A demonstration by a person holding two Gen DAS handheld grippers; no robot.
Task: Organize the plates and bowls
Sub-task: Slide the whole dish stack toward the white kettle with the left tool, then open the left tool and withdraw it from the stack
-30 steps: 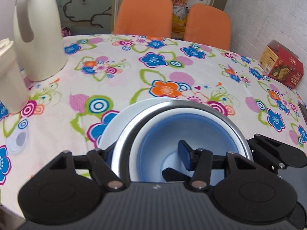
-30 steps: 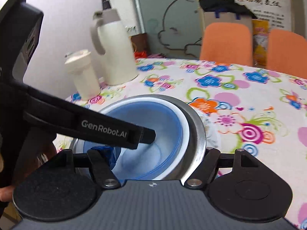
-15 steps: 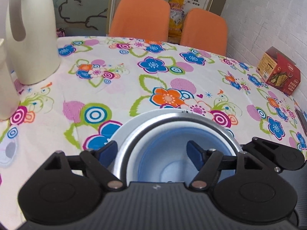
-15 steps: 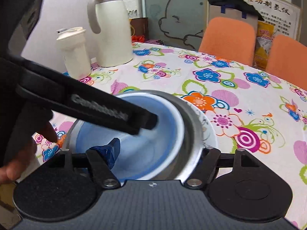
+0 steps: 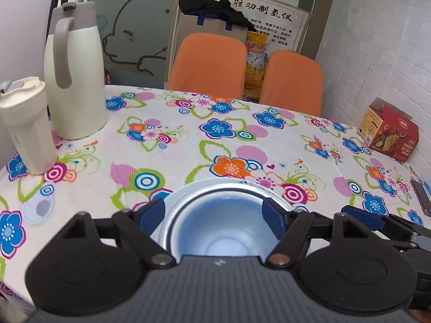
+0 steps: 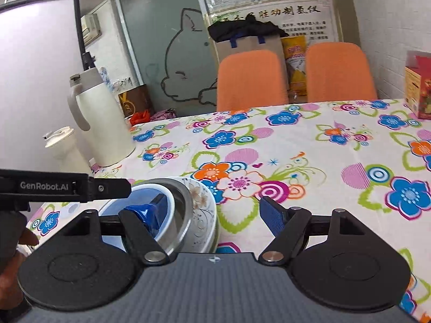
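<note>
A blue bowl [image 5: 218,228] sits nested in a steel bowl [image 5: 188,196], which rests in a white floral bowl [image 6: 202,210] on the flowered tablecloth [image 5: 188,140]. My left gripper [image 5: 212,215] hovers open just above and behind the stack, its blue pads on either side of the steel rim. In the right wrist view the stack is at the lower left, and my right gripper [image 6: 212,215] is open. Its left pad overlaps the blue bowl [image 6: 140,196] and its right pad is over bare cloth. The left gripper [image 6: 113,187] reaches over the stack from the left.
A cream thermos jug [image 5: 75,80] and a lidded tumbler [image 5: 27,129] stand at the far left. A red box [image 5: 388,134] and a dark phone [image 5: 420,196] lie at the right edge. Two orange chairs [image 5: 207,64] are behind the table. A hand [image 6: 24,239] shows at the lower left.
Both grippers have drawn back and levelled out from the stack. The right one has shifted to the right, so the bowls now lie at its left. The stack has stayed put.
</note>
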